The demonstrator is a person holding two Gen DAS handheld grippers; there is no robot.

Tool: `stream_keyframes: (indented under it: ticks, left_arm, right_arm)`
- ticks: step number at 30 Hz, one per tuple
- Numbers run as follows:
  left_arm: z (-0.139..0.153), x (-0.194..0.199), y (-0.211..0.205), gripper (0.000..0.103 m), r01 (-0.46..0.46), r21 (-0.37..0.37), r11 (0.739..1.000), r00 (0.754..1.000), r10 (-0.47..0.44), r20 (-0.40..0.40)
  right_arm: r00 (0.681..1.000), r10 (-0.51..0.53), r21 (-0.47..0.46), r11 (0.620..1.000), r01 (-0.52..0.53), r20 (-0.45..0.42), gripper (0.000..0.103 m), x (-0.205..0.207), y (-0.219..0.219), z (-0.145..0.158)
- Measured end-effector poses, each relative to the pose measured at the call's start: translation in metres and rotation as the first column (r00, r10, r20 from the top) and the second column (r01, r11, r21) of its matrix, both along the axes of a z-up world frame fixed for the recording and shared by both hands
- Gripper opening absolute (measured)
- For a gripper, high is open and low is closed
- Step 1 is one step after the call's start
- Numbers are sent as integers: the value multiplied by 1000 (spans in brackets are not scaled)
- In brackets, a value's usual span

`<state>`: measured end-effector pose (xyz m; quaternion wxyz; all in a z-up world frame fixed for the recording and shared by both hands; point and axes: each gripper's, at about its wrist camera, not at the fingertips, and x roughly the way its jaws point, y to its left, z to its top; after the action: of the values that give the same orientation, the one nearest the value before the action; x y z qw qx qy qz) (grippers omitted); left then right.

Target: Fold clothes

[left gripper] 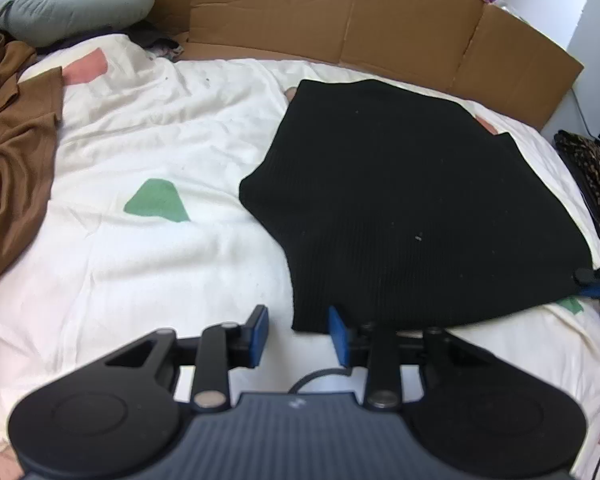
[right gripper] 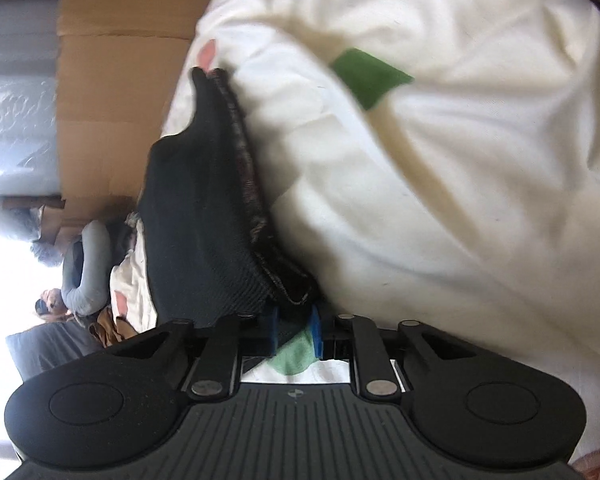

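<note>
Black knit garment [left gripper: 412,200] lies folded flat on a white bedsheet [left gripper: 160,272], straight ahead of the left tongs [left gripper: 298,334] and a little to their right. The left tongs hover over the bed with their blue pads [left gripper: 260,326] spread apart and nothing between them; the right pad sits just at the near left corner of the garment, and whether it touches the fabric cannot be told. A green patch [left gripper: 158,202] on the sheet lies ahead and to the left of these tongs, and crumpled brown clothing [left gripper: 12,132] is heaped far to their left. A grey cushion [left gripper: 72,0] rests at the far left, beyond the brown heap, and a cardboard wall [left gripper: 380,24] stands across the far edge of the bed. In the right wrist view, which is rolled sideways, the right tongs [right gripper: 296,330] are pinching a corner of the black garment between their blue pads [right gripper: 315,330], with a brownish inner layer showing at its edge. Another green patch [right gripper: 370,74] lies on the sheet ahead of these tongs, to the right.
</note>
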<state>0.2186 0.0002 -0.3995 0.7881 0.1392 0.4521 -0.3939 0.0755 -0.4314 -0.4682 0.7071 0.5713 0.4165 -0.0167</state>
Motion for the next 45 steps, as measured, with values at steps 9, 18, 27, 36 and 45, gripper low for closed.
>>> stream_keyframes:
  ticks: [9,18,27,36,45]
  left_arm:
    - [1,2,4,38,-3,-61,998,998,-1,-58]
    - [-9,15,5,42,-66,-105,992,992,54,-118]
    - [-14,18,2,28,-82,-144,986,984,57,-167]
    - [-4,19,12,6,-89,-136,987,979,61,-197]
    - [16,15,12,6,-78,-111,991,979,55,-194]
  right_arm:
    - [999,51,-4,999,-51,6,44,9,6,-6]
    - [999,33,17,999,-34,36,21,18,3,-13]
    - [998,54,-16,998,-53,45,10,22,2,-3]
    - [996,64,-19,998,-63,65,9,18,2,2]
    - [993,81,-2,997,-81,83,9,11,3,11]
